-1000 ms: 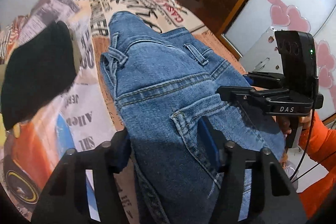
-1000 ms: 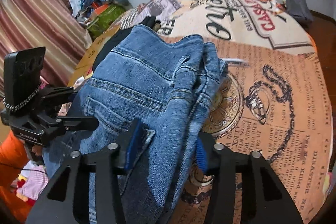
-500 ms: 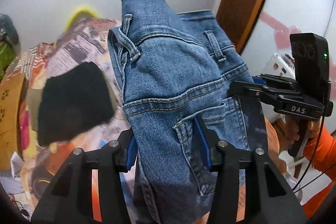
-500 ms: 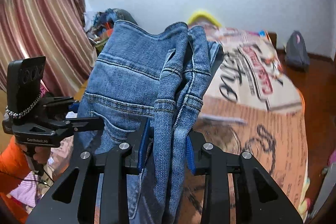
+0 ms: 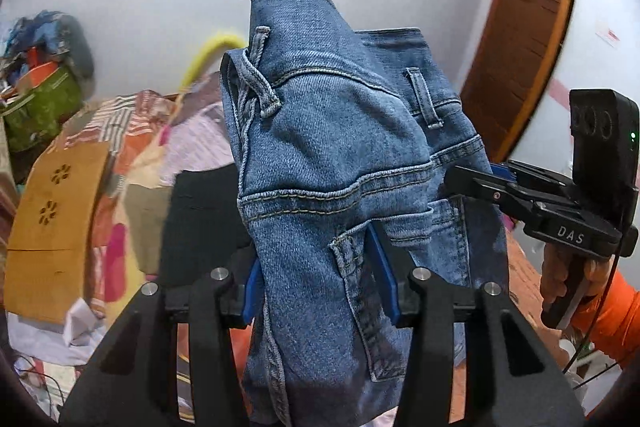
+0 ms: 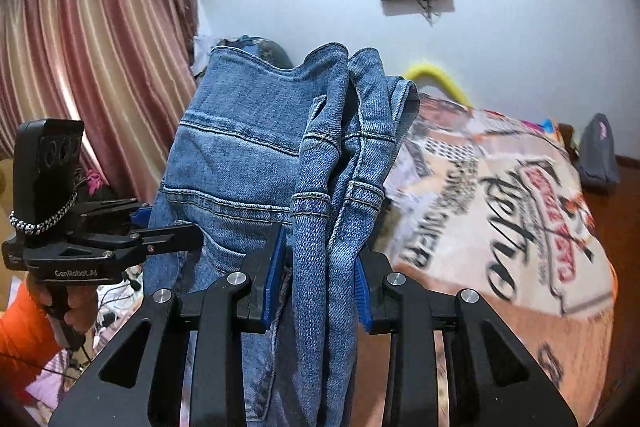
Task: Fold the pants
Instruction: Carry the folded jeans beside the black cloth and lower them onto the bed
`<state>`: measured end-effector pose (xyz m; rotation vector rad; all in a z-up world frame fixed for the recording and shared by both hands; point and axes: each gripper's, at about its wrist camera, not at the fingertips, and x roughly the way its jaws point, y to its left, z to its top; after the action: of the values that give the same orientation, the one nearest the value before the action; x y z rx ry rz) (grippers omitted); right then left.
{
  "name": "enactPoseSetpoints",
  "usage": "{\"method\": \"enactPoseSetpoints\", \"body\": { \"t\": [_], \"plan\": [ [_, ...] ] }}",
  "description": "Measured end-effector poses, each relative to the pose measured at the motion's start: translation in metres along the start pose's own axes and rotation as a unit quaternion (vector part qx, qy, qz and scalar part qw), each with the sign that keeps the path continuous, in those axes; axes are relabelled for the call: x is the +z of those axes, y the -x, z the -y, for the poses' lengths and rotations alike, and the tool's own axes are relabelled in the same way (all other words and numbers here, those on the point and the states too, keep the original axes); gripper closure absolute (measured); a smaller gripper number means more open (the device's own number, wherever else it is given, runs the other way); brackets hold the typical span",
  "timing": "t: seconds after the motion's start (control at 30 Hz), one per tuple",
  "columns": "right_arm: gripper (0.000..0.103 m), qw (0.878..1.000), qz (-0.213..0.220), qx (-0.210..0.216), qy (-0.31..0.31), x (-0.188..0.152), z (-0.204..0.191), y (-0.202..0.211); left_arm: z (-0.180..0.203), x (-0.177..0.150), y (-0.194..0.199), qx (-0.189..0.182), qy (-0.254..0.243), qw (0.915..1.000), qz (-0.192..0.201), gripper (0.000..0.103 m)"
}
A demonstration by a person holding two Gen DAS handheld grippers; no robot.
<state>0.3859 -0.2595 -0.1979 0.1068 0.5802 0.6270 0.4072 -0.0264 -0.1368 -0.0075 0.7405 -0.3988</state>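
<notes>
Bed [image 6: 520, 227] lay below, printed cover blurred. Jeans [image 5: 340, 167] hung lifted above it (bunched, waistband uppermost). Left gripper [image 5: 320, 279] clenched on denim near the pocket; right gripper [image 6: 320, 275] clamped on gathered layers. Might slip or twist crooked, given uneven bunches.

The left hand-held gripper [image 5: 318, 277] is raised, its blue pads [image 5: 383, 273] pressed against denim on both sides. The right hand-held gripper [image 6: 320, 281] is likewise clamped on cloth, and each is gripped by an orange-sleeved hand [image 6: 76, 307].
</notes>
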Motion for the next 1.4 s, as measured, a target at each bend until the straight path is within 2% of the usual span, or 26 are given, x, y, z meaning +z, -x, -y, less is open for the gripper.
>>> {"method": "enactPoseSetpoints", "body": {
  "t": [0.27,0.57,0.7,0.8,0.87,0.93,1.03,1.13,1.2,1.27,1.4],
  "plan": [
    [0.075,1.0,-0.002,0.011,0.025,0.021,-0.015,-0.066,-0.062,0.013,-0.033,0.023,0.029,0.9993,0.004,0.056],
    [0.075,1.0,-0.014,-0.005,0.025,0.033,-0.007,-0.134,-0.131,0.031,-0.101,0.028,0.06,0.9977,-0.013,0.056],
    [0.075,0.999,-0.034,-0.012,0.015,0.035,0.007,-0.172,-0.157,0.031,-0.139,0.028,0.076,0.996,-0.037,0.056],
    [0.074,0.998,-0.062,-0.024,0.014,0.031,0.019,-0.203,-0.18,0.022,-0.168,0.024,0.115,0.9907,-0.068,0.056],
    [0.073,0.996,-0.084,-0.03,0.005,0.028,0.027,-0.218,-0.195,0.013,-0.181,0.035,0.145,0.9856,-0.079,0.056],
    [0.073,0.993,-0.102,-0.051,0.001,0.027,0.032,-0.226,-0.202,0.006,-0.177,0.047,0.154,0.9847,-0.067,0.056],
    [0.069,0.994,-0.092,-0.059,0.014,0.025,0.032,-0.219,-0.195,0.004,-0.161,0.053,0.139,0.9874,-0.054,0.056],
    [0.068,0.995,-0.078,-0.059,0.029,0.027,0.024,-0.2,-0.172,0.004,-0.134,0.067,0.097,0.9923,-0.037,0.056],
    [0.067,0.995,-0.068,-0.058,0.036,0.03,0.016,-0.185,-0.154,0.005,-0.115,0.062,0.077,0.9948,-0.023,0.056],
    [0.067,0.997,-0.059,-0.045,0.031,0.035,0.005,-0.164,-0.146,0.01,-0.102,0.056,0.069,0.9959,-0.013,0.056],
    [0.064,0.998,-0.029,-0.038,0.04,0.045,-0.02,-0.124,-0.107,0.017,-0.047,0.051,0.054,0.997,0.018,0.056]
  ]
}}
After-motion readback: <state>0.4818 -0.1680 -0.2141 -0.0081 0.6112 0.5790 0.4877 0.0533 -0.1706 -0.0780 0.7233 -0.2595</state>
